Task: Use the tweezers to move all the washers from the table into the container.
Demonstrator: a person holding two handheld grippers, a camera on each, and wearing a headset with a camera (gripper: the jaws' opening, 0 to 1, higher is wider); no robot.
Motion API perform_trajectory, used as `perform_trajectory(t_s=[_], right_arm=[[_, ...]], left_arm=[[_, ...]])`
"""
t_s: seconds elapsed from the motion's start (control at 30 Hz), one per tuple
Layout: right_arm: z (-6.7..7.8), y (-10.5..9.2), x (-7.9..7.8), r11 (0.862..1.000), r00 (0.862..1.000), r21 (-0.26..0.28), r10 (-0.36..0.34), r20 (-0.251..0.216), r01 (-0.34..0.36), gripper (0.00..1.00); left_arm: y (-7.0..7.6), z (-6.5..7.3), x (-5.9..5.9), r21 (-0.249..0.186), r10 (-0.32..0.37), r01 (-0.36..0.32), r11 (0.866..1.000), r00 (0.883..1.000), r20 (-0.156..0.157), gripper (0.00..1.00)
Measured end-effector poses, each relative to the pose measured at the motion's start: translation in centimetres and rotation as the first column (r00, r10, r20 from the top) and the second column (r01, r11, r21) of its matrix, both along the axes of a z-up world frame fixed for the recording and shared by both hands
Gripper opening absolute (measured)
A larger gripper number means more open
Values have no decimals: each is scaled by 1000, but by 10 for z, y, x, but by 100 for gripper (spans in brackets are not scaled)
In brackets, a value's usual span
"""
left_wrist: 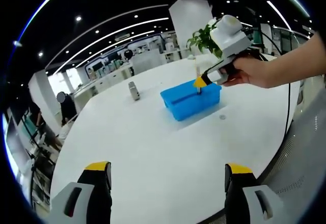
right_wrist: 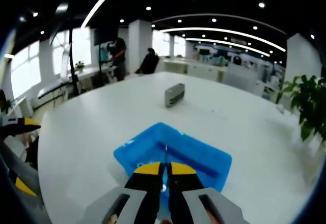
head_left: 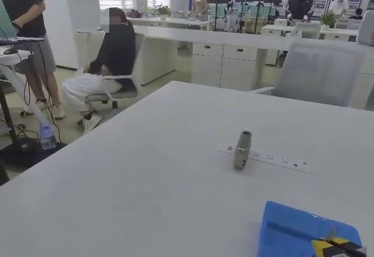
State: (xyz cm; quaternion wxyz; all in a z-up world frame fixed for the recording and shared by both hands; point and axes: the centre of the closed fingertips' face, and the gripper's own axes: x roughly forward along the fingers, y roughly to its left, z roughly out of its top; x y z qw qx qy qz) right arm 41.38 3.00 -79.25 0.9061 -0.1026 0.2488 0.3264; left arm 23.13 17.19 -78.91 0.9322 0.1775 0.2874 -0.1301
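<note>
Right gripper view: hand-held gripper [right_wrist: 164,169] tight on tweezers [right_wrist: 165,154], over blue container [right_wrist: 201,158].

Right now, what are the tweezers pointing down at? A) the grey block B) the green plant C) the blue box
C: the right gripper holds the tweezers with their tips down over the blue box.
</note>
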Motion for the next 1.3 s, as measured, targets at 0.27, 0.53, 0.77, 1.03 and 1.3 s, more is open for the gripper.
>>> perform_trajectory(t_s=[0.27, 0.53, 0.77, 1.03, 1.3], right_arm=[[-1, 1, 0, 1000, 1000, 2, -2, -7, 2, 1], [10, -4, -2, 1000, 1000, 13, -16, 9, 16, 2], [33, -10, -8, 999, 999, 45, -23, 40, 21, 2], [60, -21, -29, 996, 996, 88, -32, 85, 25, 2], [53, -27, -47, 995, 997, 98, -28, 74, 20, 2]], left_arm=[[0, 0, 0, 2, 1, -1, 1000, 1000, 2, 94], [0, 2, 0, -4, 0, 0, 1000, 1000, 8, 95], [-1, 3, 0, -6, -3, 3, 1000, 1000, 14, 95], [-2, 6, 0, -13, -9, 9, 1000, 1000, 27, 95], [-3, 6, 0, -9, -12, 13, 1000, 1000, 26, 95]])
